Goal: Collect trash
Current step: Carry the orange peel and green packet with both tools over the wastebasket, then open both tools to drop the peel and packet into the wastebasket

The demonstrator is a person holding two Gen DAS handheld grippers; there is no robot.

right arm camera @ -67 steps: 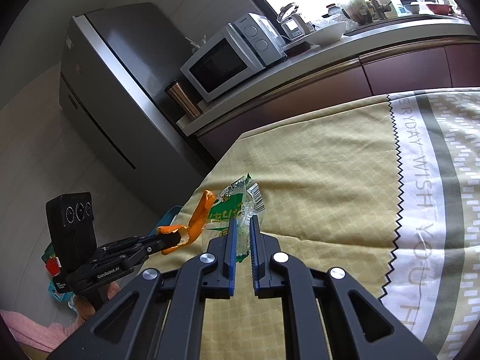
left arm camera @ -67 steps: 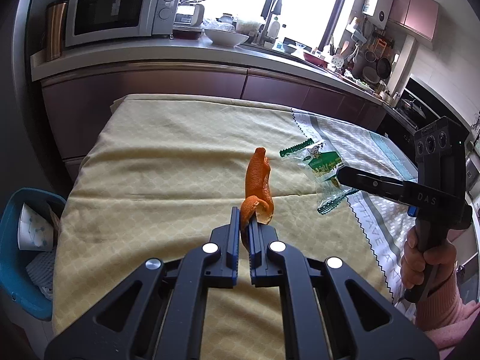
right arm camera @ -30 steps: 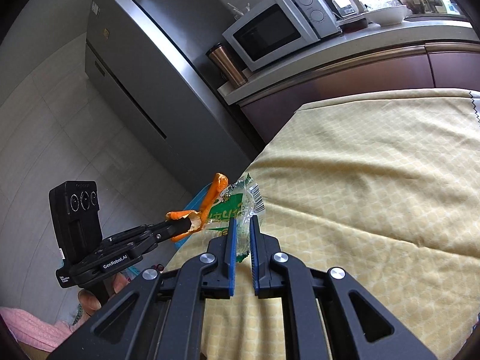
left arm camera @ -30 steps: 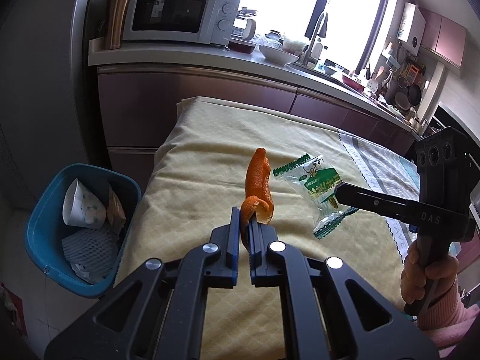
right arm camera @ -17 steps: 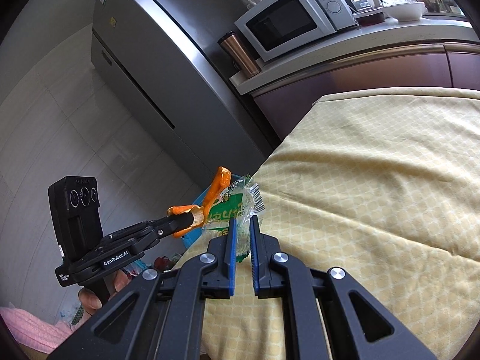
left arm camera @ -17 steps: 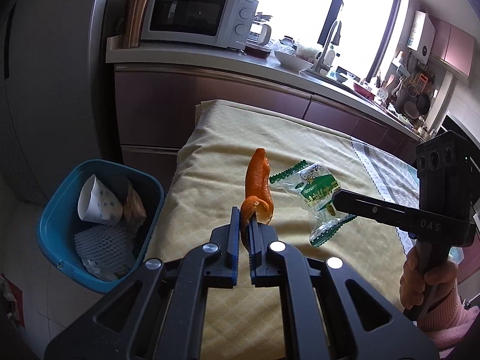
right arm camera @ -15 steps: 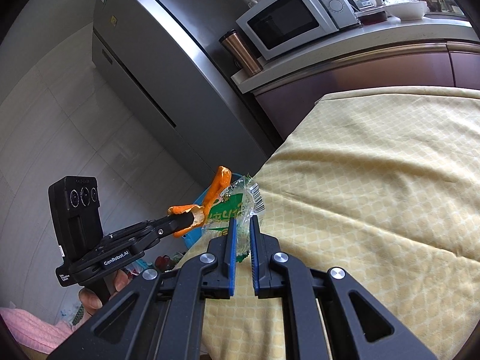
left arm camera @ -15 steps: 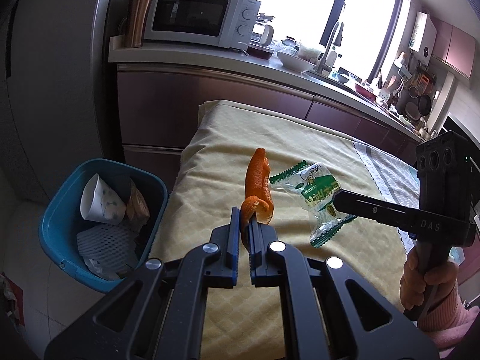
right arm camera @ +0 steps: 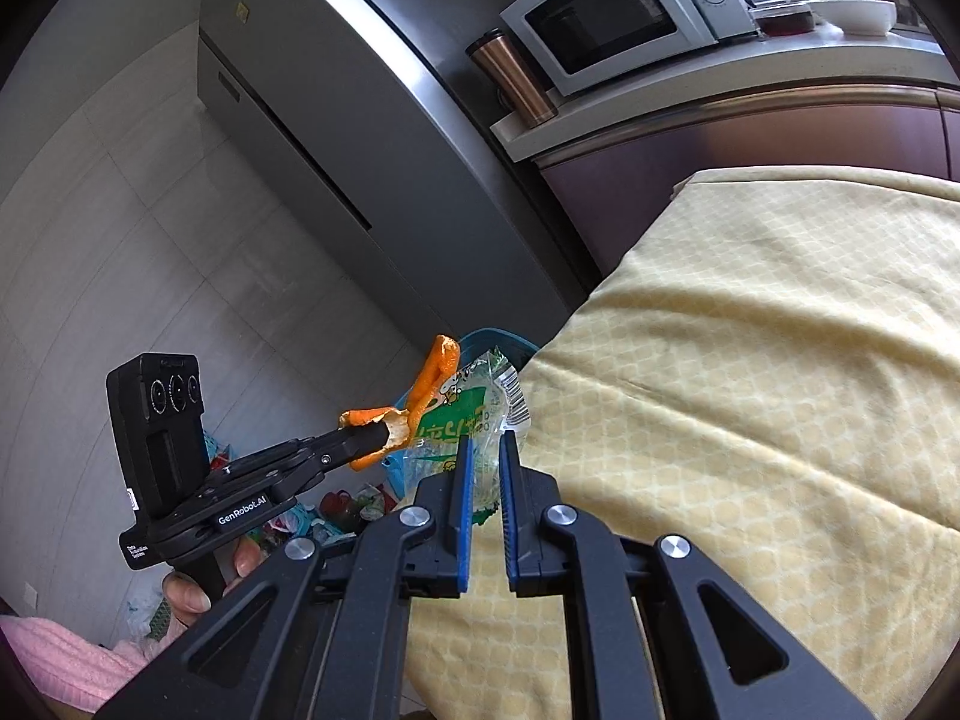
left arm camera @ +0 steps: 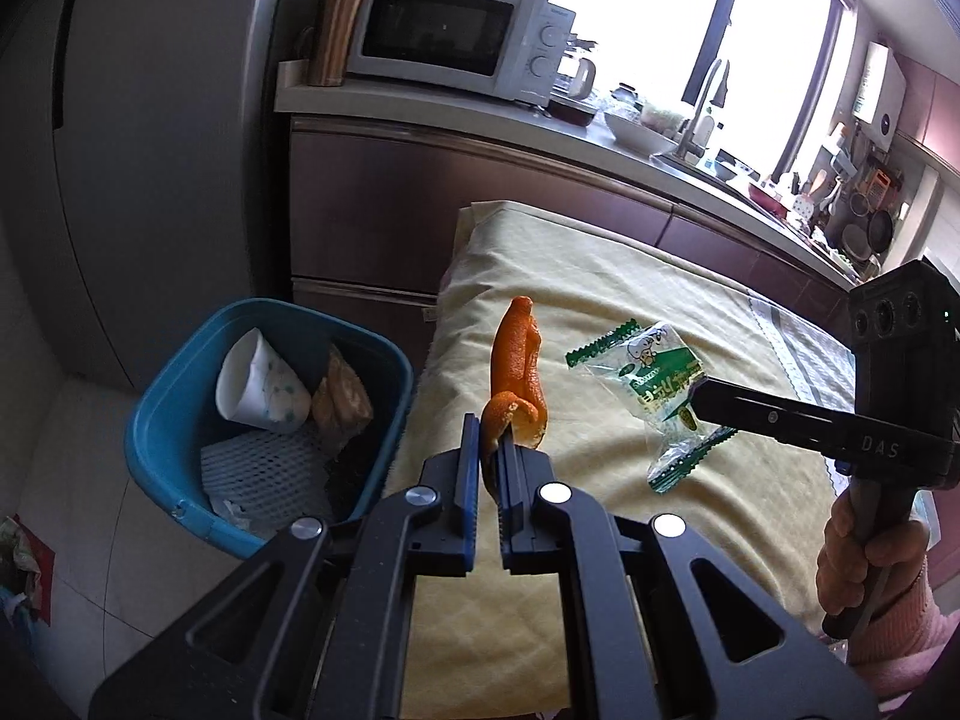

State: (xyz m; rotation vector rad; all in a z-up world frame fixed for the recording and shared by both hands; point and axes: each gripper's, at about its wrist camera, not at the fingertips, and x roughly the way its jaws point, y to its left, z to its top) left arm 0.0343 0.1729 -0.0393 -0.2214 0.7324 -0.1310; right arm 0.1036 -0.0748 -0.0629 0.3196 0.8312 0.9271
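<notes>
1. We've got the left hand-held gripper (left arm camera: 487, 462) pinching an orange peel (left arm camera: 517, 369), peel standing up and away from the tips.
2. Right hand-held gripper (right arm camera: 483, 450) pinches a clear green wrapper (right arm camera: 465, 414), held over the surface (left arm camera: 600, 276) w/ the yellow cloth.
3. Key relation: the blue bin (left arm camera: 180, 396) sits on the floor, below and left of the surface edge, i.e. left of both.
4. Left one's nearer the bin, so the peel probably drops first.

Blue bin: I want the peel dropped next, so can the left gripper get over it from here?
Probably yes: the left gripper, shut on the orange peel, has open air toward the blue bin, whose top is uncovered.
</notes>
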